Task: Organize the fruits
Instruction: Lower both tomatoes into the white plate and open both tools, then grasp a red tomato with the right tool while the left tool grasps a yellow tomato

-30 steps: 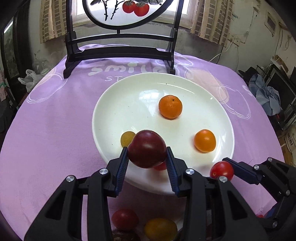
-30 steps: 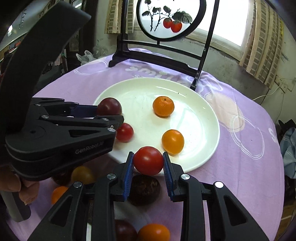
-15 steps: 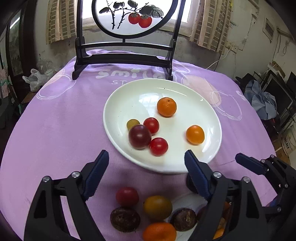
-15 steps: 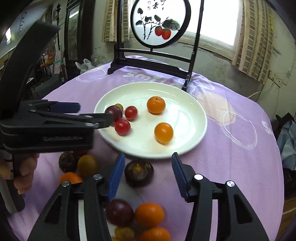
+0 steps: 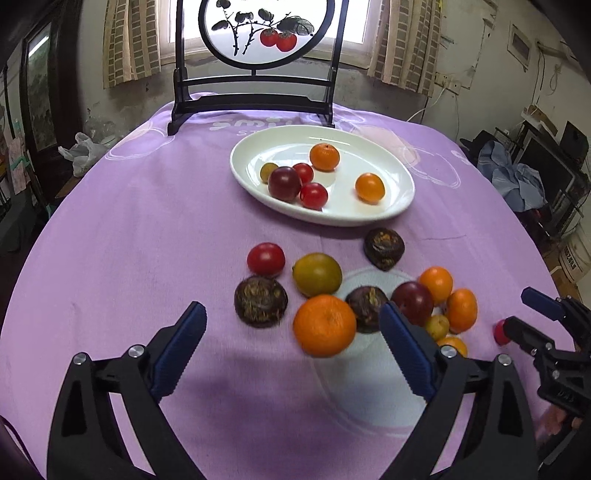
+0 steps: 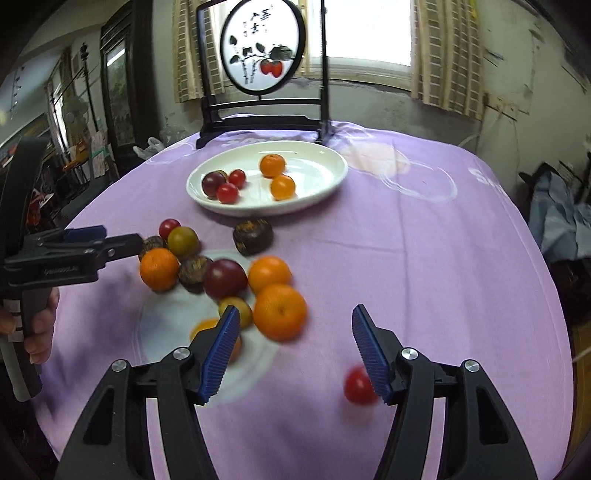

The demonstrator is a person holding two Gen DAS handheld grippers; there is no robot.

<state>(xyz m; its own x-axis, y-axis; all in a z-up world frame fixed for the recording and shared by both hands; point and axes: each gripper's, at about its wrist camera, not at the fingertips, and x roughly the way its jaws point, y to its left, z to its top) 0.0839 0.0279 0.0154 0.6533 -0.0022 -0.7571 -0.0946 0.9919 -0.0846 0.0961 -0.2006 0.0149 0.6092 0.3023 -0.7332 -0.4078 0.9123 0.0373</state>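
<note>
Purple cloth (image 5: 129, 229) with pale printed circles covers the round table, and behind it I see a dark wooden stand holding a round painted screen of red fruit (image 5: 258, 33) in front of a bright window.

Toward the far side sits a shallow white oval plate (image 5: 400, 173). On it I count a dark purple plum-like fruit (image 5: 284, 183), two small red tomatoes (image 5: 314, 195), a small yellow-green fruit (image 5: 267, 171) half hidden behind the plum, a small orange mandarin (image 5: 324, 157) and an orange round tomato (image 5: 370, 187).

Nearer to me, loose on the cloth, lies the rest of the pile: a red tomato (image 5: 266, 259), a yellow-green round fruit (image 5: 317, 274), a big orange mandarin (image 5: 325, 325), three dark brown rough-skinned fruits (image 5: 260, 301) and a cluster of purple and orange fruit (image 5: 436, 299) on the right (some blurred, so I cannot name each one).

My left gripper (image 5: 291, 345) has its blue-padded jaws opening, already wide; they hang above the cloth short of the big mandarin and grip nothing. My right gripper (image 6: 295, 347) is also opening, its jaws at a middling spread and empty, with a blurred small red tomato (image 6: 356, 386) on the cloth just beside its right finger (image 6: 369, 350). A hand (image 6: 38, 328) grips the left tool's handle.
</note>
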